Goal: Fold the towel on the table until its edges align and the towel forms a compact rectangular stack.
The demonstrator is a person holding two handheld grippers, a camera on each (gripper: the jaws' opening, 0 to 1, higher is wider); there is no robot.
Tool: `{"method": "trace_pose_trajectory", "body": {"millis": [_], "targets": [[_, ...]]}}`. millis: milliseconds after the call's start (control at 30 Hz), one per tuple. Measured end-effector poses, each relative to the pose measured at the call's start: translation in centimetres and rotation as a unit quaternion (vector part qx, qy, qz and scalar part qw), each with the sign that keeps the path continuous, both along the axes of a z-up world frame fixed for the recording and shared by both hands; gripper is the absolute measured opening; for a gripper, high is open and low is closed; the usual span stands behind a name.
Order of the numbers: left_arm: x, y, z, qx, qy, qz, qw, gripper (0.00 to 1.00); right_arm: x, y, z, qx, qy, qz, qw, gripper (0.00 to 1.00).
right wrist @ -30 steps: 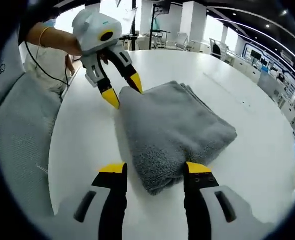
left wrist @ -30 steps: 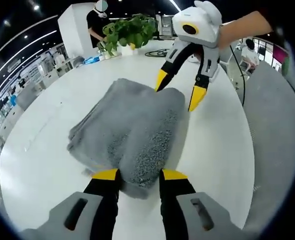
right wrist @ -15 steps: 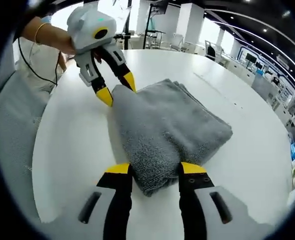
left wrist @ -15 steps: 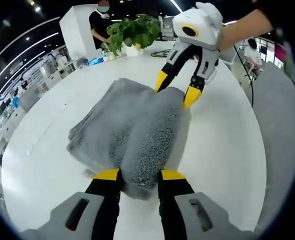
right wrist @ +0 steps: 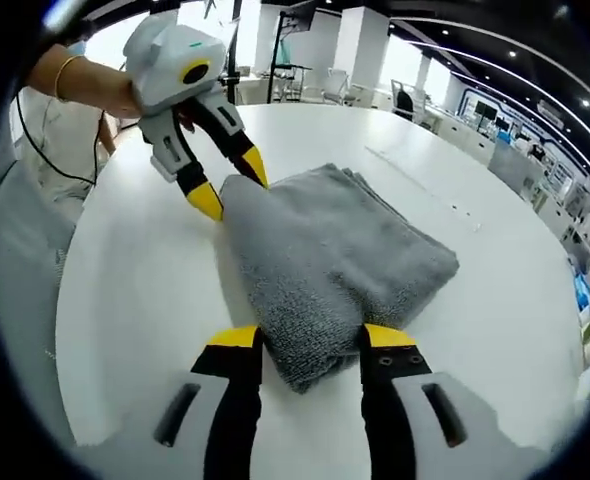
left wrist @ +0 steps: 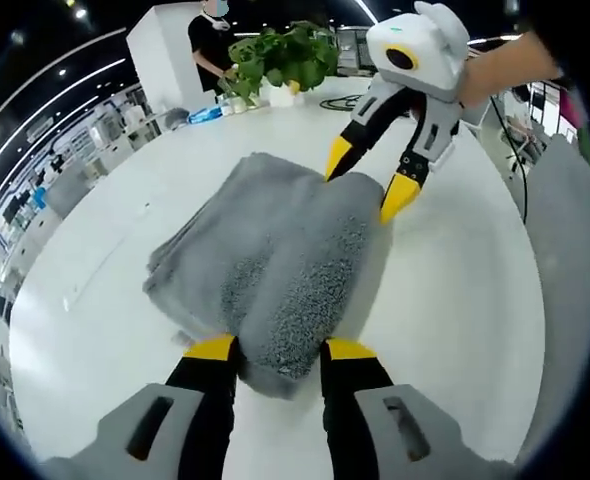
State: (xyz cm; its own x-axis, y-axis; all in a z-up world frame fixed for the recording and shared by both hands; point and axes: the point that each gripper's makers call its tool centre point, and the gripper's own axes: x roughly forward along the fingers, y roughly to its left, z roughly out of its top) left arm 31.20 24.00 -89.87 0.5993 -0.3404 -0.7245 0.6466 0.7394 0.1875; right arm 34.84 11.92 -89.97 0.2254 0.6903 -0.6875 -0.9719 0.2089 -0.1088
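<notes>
A grey towel point(left wrist: 265, 260) lies folded in several layers on the round white table point(left wrist: 455, 300). My left gripper point(left wrist: 280, 350) holds the towel's near end, its yellow-tipped jaws pressing both sides of the thick fold. At the towel's far end my right gripper point(left wrist: 368, 180) comes in from the upper right, held by a hand, with the corner between its jaws. In the right gripper view the same towel point(right wrist: 325, 255) runs from my right gripper point(right wrist: 312, 338), shut across its near end, up to my left gripper point(right wrist: 230, 183) at the far corner.
A potted plant point(left wrist: 280, 60) stands at the table's far edge, with a person point(left wrist: 210, 40) and a white pillar behind it. A grey chair point(right wrist: 15, 300) sits past the table's rim point(right wrist: 70, 300). Bare tabletop surrounds the towel on all sides.
My right gripper's jaws have narrowed onto the towel's end. The left gripper's jaws keep their width. The towel itself stays where it was; both views shifted slightly.
</notes>
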Motion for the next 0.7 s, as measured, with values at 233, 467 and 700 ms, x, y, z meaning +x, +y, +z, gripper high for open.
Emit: {"method": "trace_pose_trajectory", "body": {"millis": [233, 467, 700], "targets": [[-1.6, 0.6, 1.8, -0.044, -0.004, 0.052, 0.9977, 0.47, 0.3, -1.5, 2.2, 0.048, 0.026, -0.084, 0.9950, 0.41], [-4.3, 1.8, 3.5, -0.093, -0.016, 0.107, 0.9897, 0.52, -0.8, -3.7, 4.4, 0.089, 0.039, -0.144, 0.9849, 0.48], [-6.0, 3.2, 5.8, -0.116, -0.036, 0.151, 0.9810, 0.61, -2.7, -5.3, 7.1, 0.119, 0.032, -0.183, 0.9753, 0.59]]}}
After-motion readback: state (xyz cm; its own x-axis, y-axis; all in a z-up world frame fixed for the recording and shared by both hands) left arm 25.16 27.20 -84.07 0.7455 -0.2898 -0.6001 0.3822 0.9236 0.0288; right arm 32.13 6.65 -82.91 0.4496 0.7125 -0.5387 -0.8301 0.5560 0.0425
